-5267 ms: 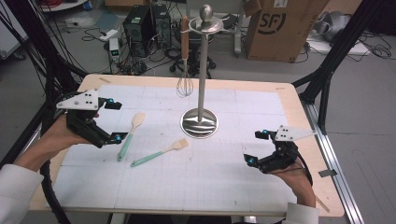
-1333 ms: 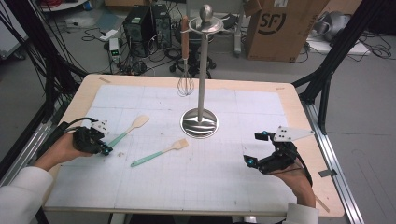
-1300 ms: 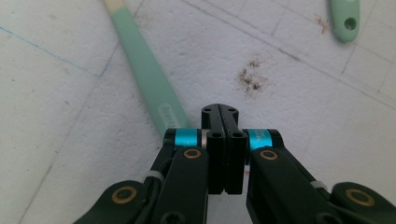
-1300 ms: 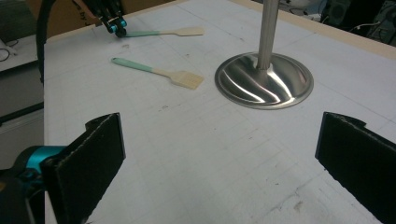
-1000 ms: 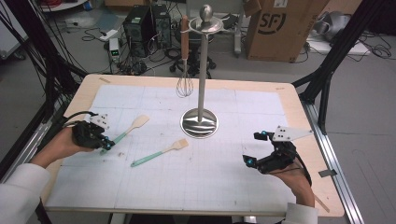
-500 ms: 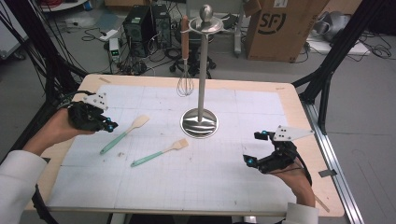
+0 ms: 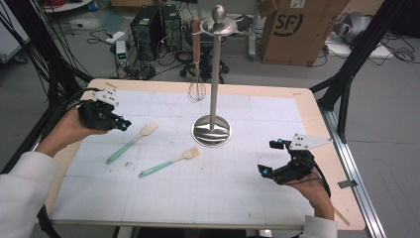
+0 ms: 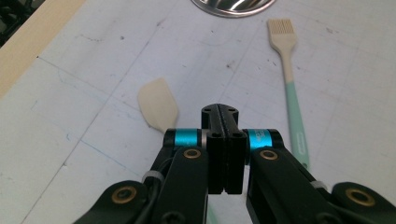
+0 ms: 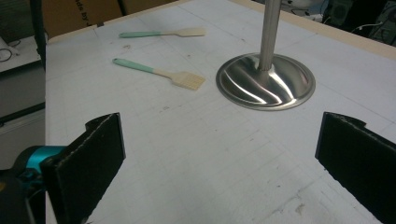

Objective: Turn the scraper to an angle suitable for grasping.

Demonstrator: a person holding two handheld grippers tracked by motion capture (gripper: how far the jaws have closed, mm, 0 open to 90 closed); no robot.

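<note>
Compared with a second earlier, the left gripper is raised off the bench, its fingers fully shut on nothing. The spatula is left lying flat just beside it, not lifted, so a renewed grasp is judged necessary. The right gripper is held wide open and empty.

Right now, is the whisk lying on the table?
No, the whisk hangs from the top of the metal stand, above the table.

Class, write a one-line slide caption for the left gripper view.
Shut left tool poised above the spatula, with the brush lying alongside.
</note>
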